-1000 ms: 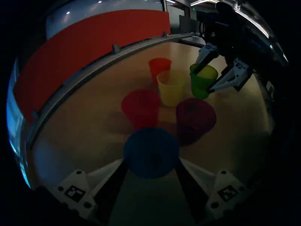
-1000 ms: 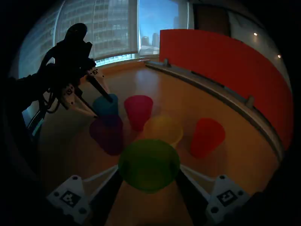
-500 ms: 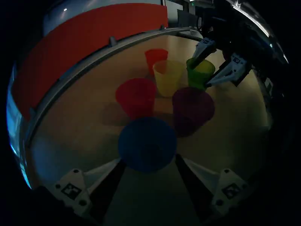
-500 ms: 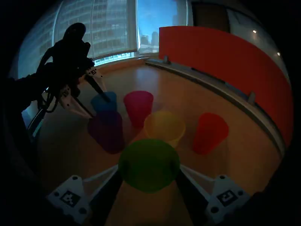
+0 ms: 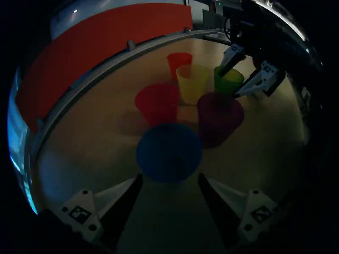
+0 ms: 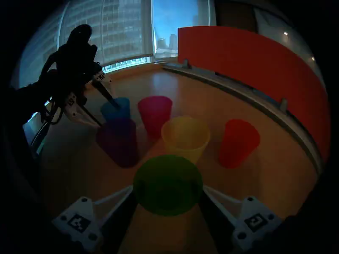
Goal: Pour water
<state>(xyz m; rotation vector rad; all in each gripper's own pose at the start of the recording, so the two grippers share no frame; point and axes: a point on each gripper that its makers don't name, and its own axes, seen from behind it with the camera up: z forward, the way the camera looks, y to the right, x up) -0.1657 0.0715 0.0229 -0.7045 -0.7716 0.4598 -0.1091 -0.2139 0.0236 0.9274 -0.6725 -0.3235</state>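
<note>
Left gripper jaws clamped on the blue cup, one finger on each side of its wall, mouth facing the camera. Right gripper same deal, jaws clamped on the green cup. Ahead of the left jaws: magenta cup just left of centre, purple cup just right, yellow cup and orange-red cup beyond, all upright on the wooden table (contents too dark to tell). From the right jaws the yellow cup stands just ahead, purple ahead-left. Red panel runs behind the table edge.
</note>
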